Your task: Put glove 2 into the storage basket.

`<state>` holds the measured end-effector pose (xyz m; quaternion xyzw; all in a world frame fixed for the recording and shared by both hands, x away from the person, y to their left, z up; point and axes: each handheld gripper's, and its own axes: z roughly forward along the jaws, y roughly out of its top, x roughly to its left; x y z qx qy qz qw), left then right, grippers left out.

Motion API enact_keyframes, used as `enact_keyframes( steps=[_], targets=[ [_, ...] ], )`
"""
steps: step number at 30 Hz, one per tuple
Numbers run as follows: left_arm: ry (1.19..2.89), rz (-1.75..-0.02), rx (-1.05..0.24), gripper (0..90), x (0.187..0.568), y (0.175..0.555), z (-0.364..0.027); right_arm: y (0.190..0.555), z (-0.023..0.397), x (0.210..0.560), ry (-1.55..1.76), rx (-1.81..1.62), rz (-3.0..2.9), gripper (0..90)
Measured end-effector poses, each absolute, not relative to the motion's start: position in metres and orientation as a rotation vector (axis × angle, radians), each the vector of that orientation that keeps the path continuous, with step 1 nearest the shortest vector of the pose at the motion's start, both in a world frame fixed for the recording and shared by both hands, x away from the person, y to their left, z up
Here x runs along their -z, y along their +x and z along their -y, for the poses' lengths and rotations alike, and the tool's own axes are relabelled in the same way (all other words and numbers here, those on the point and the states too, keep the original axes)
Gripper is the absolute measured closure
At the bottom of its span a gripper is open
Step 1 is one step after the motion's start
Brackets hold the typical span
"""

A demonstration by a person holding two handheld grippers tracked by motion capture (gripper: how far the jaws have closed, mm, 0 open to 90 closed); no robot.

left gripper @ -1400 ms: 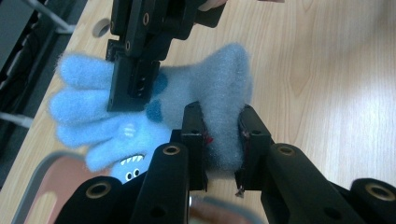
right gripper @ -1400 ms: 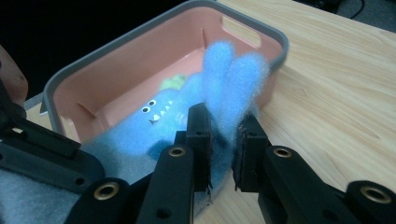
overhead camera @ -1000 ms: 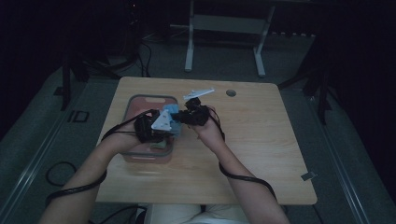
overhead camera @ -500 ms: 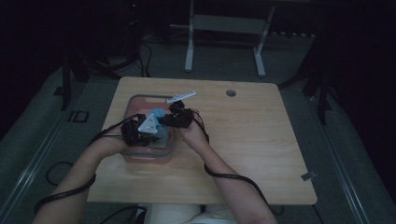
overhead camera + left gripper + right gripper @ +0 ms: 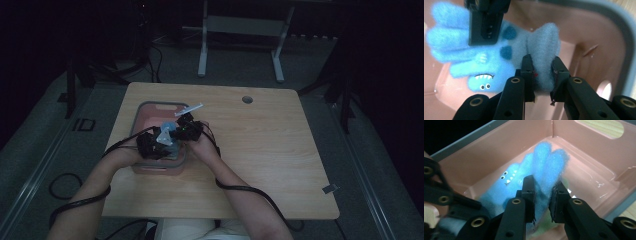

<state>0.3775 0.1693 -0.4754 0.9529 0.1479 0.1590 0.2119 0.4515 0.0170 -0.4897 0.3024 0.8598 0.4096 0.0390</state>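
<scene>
Over pink bin (image 5: 144, 111): left hand-held gripper (image 5: 543, 67) and right hand-held gripper (image 5: 542, 188) both clamp blue felt monster (image 5: 486, 58); no readable writing.

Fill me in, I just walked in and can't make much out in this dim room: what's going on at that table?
A person is holding a blue felt monster toy over a pink bin on the wooden table. The left gripper pinches one end of the toy, and the right gripper pinches another part, so both grip it at once above the bin's inside.
</scene>
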Motion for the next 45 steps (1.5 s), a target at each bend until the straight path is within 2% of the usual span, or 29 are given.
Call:
enact_keyframes(
  steps=[6, 7, 12, 13, 16, 17, 20, 24, 25, 27, 29, 32, 33, 35, 42, 44, 45],
  targets=[
    [2.651, -0.416, -0.417, 75.2, 0.482, 0.382, -0.171, 0.451, -0.021, 0.492, 0.922, -1.221, -2.64, 74.4],
    [2.651, -0.415, -0.415, 74.6, 0.483, 0.382, -0.17, 0.451, -0.021, 0.493, 0.929, -1.221, -2.637, 70.0],
    [2.654, -0.418, -0.414, 70.3, 0.482, 0.382, -0.169, 0.454, -0.018, 0.492, 0.949, -1.246, -2.628, 63.1],
    [2.642, -0.427, -0.423, 69.7, 0.481, 0.382, -0.17, 0.454, -0.015, 0.489, 0.95, -1.286, -2.622, 58.3],
    [2.635, -0.426, -0.429, 69.1, 0.481, 0.382, -0.17, 0.453, -0.012, 0.484, 0.941, -1.3, -2.615, 55.8],
    [2.633, -0.433, -0.422, 67.1, 0.481, 0.381, -0.17, 0.452, -0.009, 0.48, 0.927, -1.32, -2.607, 52.3],
    [2.622, -0.441, -0.423, 59.3, 0.48, 0.38, -0.169, 0.45, -0.007, 0.475, 0.921, -1.339, -2.597, 49.1],
    [2.582, -0.482, -0.454, 37.9, 0.471, 0.379, -0.17, 0.447, -0.001, 0.467, 0.896, -1.369, -2.582, 43.3],
    [2.563, -0.51, -0.484, 32.9, 0.467, 0.379, -0.171, 0.445, 0.004, 0.462, 0.885, -1.379, -2.569, 38.7],
    [2.519, -0.538, -0.503, 29.8, 0.46, 0.378, -0.173, 0.444, 0.006, 0.461, 0.888, -1.386, -2.565, 37.0],
    [2.456, -0.571, -0.492, 15.9, 0.448, 0.376, -0.176, 0.442, 0.015, 0.454, 0.853, -1.42, -2.564, 28.9],
    [2.411, -0.579, -0.491, 10.0, 0.441, 0.373, -0.176, 0.439, 0.022, 0.45, 0.836, -1.437, -2.555, 26.8],
    [2.39, -0.591, -0.506, 5.7, 0.438, 0.37, -0.173, 0.436, 0.029, 0.447, 0.817, -1.46, -2.552, 20.6],
    [2.362, -0.596, -0.502, 1.9, 0.436, 0.366, -0.168, 0.433, 0.037, 0.444, 0.806, -1.46, -2.544, 19.2],
    [2.321, -0.593, -0.506, 2.0, 0.438, 0.36, -0.154, 0.428, 0.057, 0.443, 0.782, -1.428, -2.537, 15.4],
    [2.278, -0.581, -0.474, 2.0, 0.438, 0.357, -0.148, 0.427, 0.064, 0.444, 0.758, -1.43, -2.544, 13.7],
    [2.247, -0.577, -0.419, 3.9, 0.438, 0.356, -0.143, 0.425, 0.072, 0.444, 0.744, -1.408, -2.543, 13.9]
  ],
)
